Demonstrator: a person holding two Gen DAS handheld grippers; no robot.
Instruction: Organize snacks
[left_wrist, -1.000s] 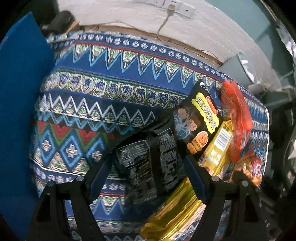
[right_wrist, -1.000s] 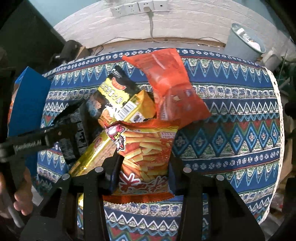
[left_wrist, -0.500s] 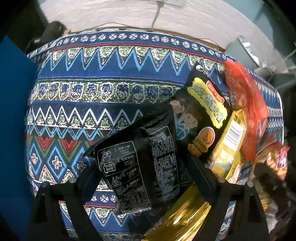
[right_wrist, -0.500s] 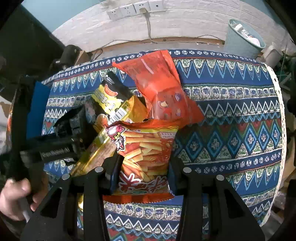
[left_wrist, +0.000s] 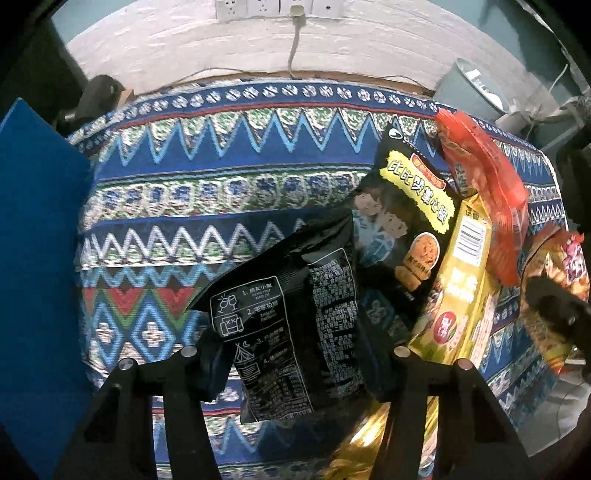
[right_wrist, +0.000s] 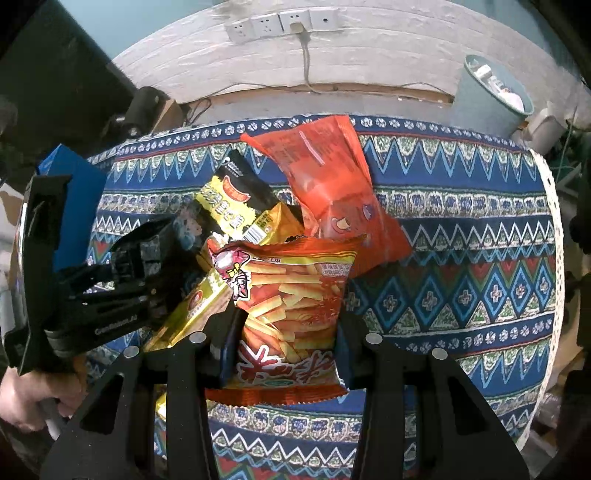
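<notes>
- Black foil of the black snack bag (left_wrist: 291, 332) sits between the fingers of the left gripper (left_wrist: 295, 354); its jaws are closing, and the bag's edges already meet both pads.
- Good practice, I judge: let the pads bite the bag's lower half squarely, then lift straight up so the cartoon bag (left_wrist: 402, 236) and gold pack (left_wrist: 461, 291) lying against it are not dragged along.
- Pinched firmly in the right gripper (right_wrist: 284, 343) is the fries bag (right_wrist: 291, 295), over the near middle of the patterned tablecloth (right_wrist: 461, 280).
- The heap lies mid-table, toward its left edge; the red bag (right_wrist: 332, 195) reaches toward the far edge.
- Only the right view shows a hand (right_wrist: 33, 398) carrying the left tool and the red bag's full length.
- Only the left view shows the black bag's printed back and the blue box (left_wrist: 37, 258) broadly.
</notes>
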